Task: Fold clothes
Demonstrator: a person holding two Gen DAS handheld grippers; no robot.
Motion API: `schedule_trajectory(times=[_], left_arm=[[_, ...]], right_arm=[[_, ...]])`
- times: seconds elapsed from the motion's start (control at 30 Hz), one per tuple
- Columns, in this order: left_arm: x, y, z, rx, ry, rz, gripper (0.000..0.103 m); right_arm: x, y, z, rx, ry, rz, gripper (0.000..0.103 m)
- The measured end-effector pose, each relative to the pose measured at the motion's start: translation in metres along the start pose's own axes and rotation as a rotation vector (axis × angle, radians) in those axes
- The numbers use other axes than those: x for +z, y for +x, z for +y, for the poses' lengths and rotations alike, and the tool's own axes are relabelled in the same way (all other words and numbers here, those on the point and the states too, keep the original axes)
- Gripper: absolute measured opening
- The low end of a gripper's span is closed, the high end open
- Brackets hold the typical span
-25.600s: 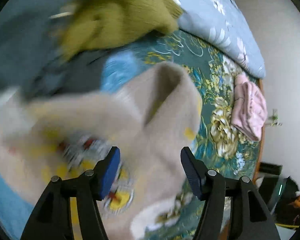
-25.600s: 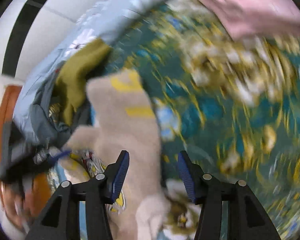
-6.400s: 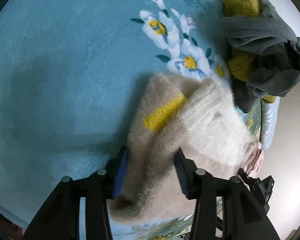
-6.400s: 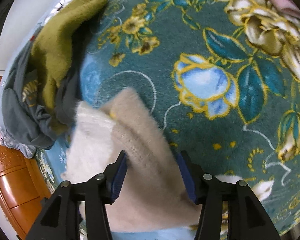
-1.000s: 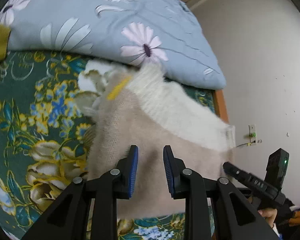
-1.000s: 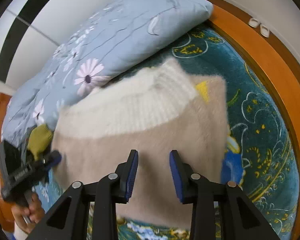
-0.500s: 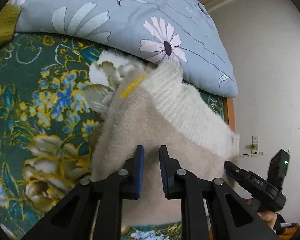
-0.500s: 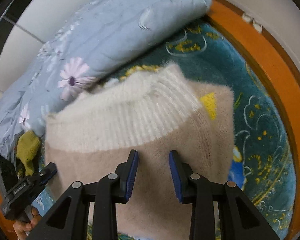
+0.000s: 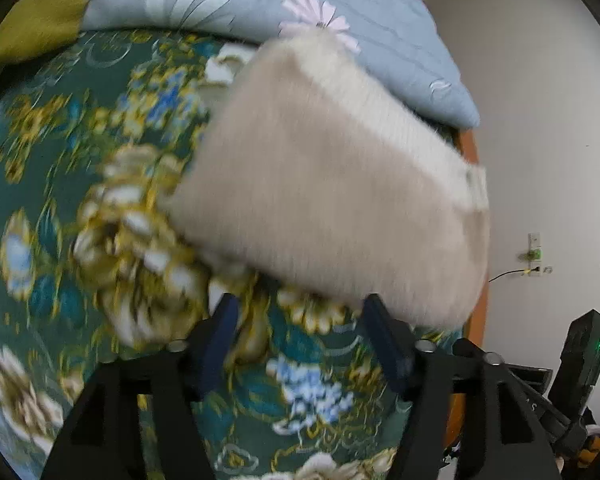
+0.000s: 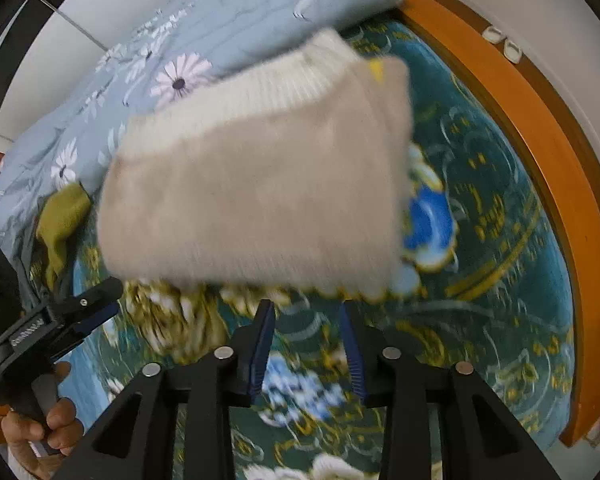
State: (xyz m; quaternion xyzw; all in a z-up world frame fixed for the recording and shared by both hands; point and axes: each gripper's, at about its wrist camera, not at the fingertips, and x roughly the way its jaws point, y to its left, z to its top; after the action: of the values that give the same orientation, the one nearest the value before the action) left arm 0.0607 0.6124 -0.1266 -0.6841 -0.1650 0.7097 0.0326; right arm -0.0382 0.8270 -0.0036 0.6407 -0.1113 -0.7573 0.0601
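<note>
The left claw [image 9: 298,334] stands released, holding nothing. The folded sweater [image 9: 332,184] lies on the bed [image 9: 60,152] just ahead of it and slightly to its right, against the pillow [image 9: 260,4]. The sweater's long axis runs across both claws, ribbed hem pointing at the pillow. The right claw [image 10: 306,346], narrower but also released and empty, sits just before its near edge, neither clearly nearer.

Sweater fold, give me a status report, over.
Left gripper and right gripper: jaws open, nothing held. Folded beige sweater lies on floral bedspread against blue pillow. Nothing in the way.
</note>
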Motion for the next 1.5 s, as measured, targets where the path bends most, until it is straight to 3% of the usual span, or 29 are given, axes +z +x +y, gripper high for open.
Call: schedule_trajectory(times=[0.1, 0.3, 0.47, 0.67, 0.83, 1.3, 1.5], left_arm=[[-0.025, -0.007, -0.004, 0.035, 0.000, -0.029, 0.079], [-0.058, -0.016, -0.027, 0.101, 0.021, -0.125, 0.084], [-0.076, -0.018, -0.048, 0.198, -0.019, -0.151, 0.084], [-0.082, -0.016, -0.072, 0.306, -0.042, -0.191, 0.084], [-0.084, -0.009, -0.092, 0.373, -0.020, -0.227, 0.084], [-0.095, 0.018, -0.102, 0.424, -0.048, -0.280, 0.084], [-0.095, 0.034, -0.100, 0.450, -0.016, -0.212, 0.084]], right_arm=[[-0.012, -0.002, -0.017, 0.007, -0.011, -0.013, 0.055], [-0.037, -0.007, -0.050, 0.020, -0.034, -0.039, 0.062], [-0.029, -0.001, -0.074, 0.073, -0.076, -0.066, 0.067], [-0.016, 0.006, -0.090, 0.110, -0.166, -0.035, 0.067], [-0.003, 0.008, -0.100, 0.140, -0.250, -0.068, 0.067], [0.012, 0.031, -0.105, 0.179, -0.344, -0.103, 0.068], [0.011, 0.039, -0.104, 0.177, -0.396, -0.097, 0.068]])
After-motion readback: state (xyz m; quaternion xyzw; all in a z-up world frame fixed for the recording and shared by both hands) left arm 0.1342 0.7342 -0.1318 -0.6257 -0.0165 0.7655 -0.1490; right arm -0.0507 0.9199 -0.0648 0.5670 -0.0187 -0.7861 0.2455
